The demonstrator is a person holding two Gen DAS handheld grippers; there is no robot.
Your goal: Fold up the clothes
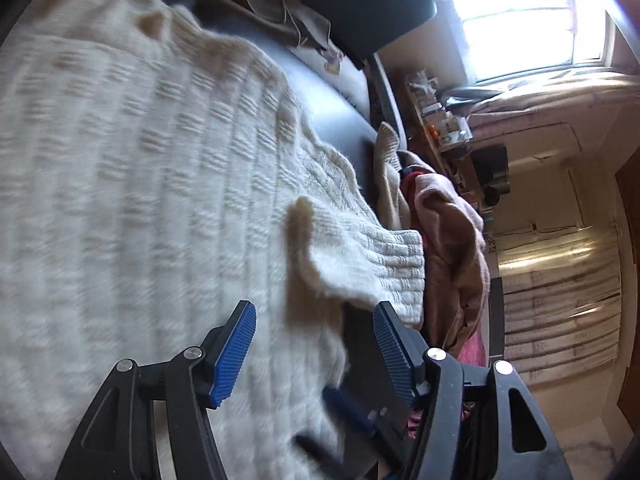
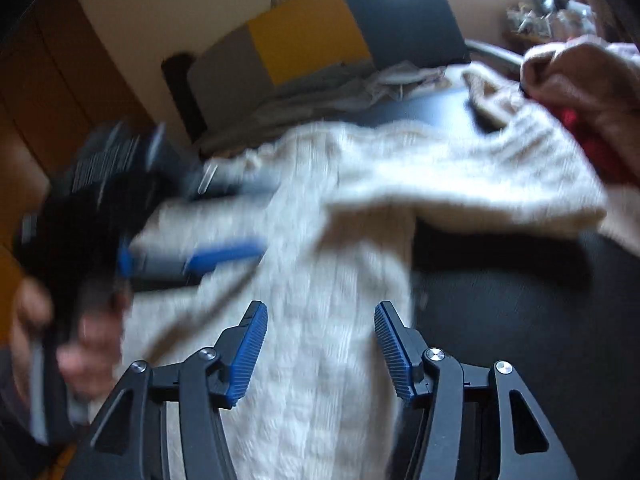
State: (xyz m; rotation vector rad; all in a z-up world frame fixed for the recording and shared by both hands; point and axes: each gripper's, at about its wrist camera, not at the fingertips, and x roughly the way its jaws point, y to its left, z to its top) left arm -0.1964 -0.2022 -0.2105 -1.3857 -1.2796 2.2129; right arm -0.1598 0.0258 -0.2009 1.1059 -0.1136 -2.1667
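Sweater: cream cable-knit woollen sweater (image 1: 132, 152), spread flat on the dark surface (image 1: 328, 92), one sleeve (image 1: 372, 256) folded in toward the body, cuff near the surface's edge; in the right wrist view the sweater (image 2: 320, 280) blurred, body running up the middle, sleeve stretched to one side.
Left gripper: black left gripper with blue ribbed pads (image 1: 314, 350), jaws apart, nothing between them, hovering above the sweater's edge by the folded sleeve; also seen in the right wrist view (image 2: 168, 224), blurred, over the sweater's far side, held by a hand (image 2: 86, 344).
Right gripper: black right gripper with blue ribbed pads (image 2: 320, 348), jaws apart, empty, above the sweater's lower body.
Clothes pile: heap of beige, pinkish-brown and red garments (image 1: 440, 232) just beside the sleeve cuff, at the surface's edge; same heap (image 2: 592, 92) touching the sleeve end in the right wrist view.
Behind the sweater: crumpled grey-brown cloth (image 2: 320, 92) at the surface's far end, dark chair back (image 2: 404, 16) beyond it, grey and yellow panels (image 2: 304, 32) against the wall.
Further off: bright window (image 1: 524, 12), cluttered shelf (image 1: 436, 120) past the clothes pile.
In the way: clothes pile crowding the sleeve side.
Writing: pale print on the left gripper's body, too blurred to read.
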